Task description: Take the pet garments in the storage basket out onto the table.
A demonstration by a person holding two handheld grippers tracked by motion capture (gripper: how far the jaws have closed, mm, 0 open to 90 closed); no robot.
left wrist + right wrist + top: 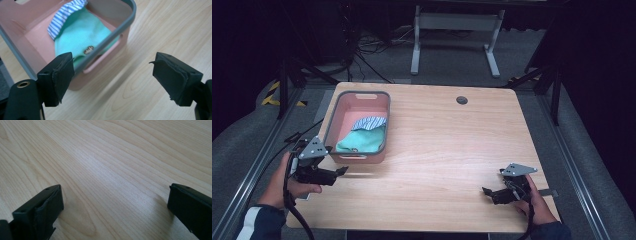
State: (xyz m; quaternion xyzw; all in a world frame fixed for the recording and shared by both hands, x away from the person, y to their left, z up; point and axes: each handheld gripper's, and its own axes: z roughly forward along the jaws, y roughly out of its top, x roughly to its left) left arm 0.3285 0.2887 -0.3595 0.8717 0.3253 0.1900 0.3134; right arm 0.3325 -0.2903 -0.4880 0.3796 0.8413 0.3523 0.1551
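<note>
Two grippers idling, jaws wide, empty | left gripper point(343, 171) beside bin point(332, 129) | right gripper point(486, 190) well apart | cloths point(364, 137) lying in bin | likely next: reaching in

Bin point(334, 120) on the table's point(447, 150) far left, folded cloths point(364, 136) inside at its near end

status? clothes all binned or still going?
Looks done: a green garment and a striped one lie inside the pink bin. In hand: nothing; left gripper and right gripper are open, empty. No loose clothing left on the table.
</note>
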